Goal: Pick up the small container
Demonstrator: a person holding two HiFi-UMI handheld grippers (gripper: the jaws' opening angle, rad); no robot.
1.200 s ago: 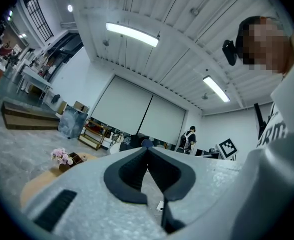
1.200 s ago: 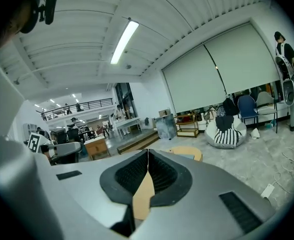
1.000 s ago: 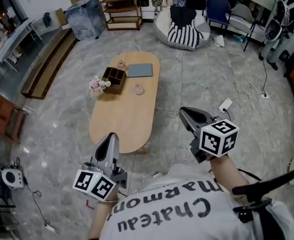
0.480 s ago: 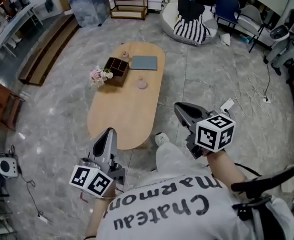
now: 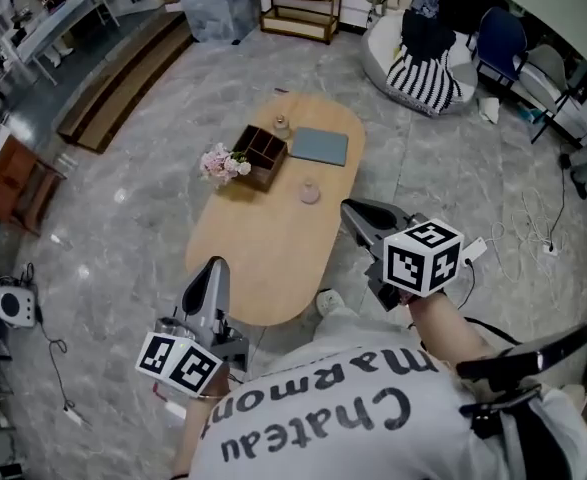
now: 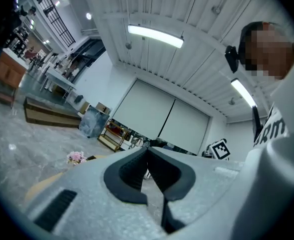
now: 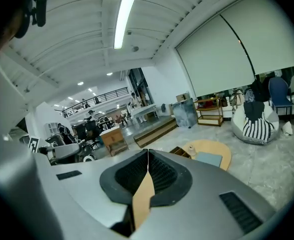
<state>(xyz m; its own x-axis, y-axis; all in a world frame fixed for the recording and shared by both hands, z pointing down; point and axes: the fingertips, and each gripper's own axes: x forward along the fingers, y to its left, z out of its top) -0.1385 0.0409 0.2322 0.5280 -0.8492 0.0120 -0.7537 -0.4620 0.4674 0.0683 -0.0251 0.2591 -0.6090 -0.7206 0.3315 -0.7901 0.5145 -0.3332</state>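
Tips meet on left tongs (image 6: 148, 151); right tongs (image 7: 148, 154) closed, empty.

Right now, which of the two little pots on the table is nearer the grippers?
The pinkish small container, alone on the tabletop this side of the blue-grey mat. The other little pot stands farther off, beyond the wooden box.

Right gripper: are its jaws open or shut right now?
Shut. In the right gripper view, the right gripper has its jaws meeting at the tips, with nothing between them.
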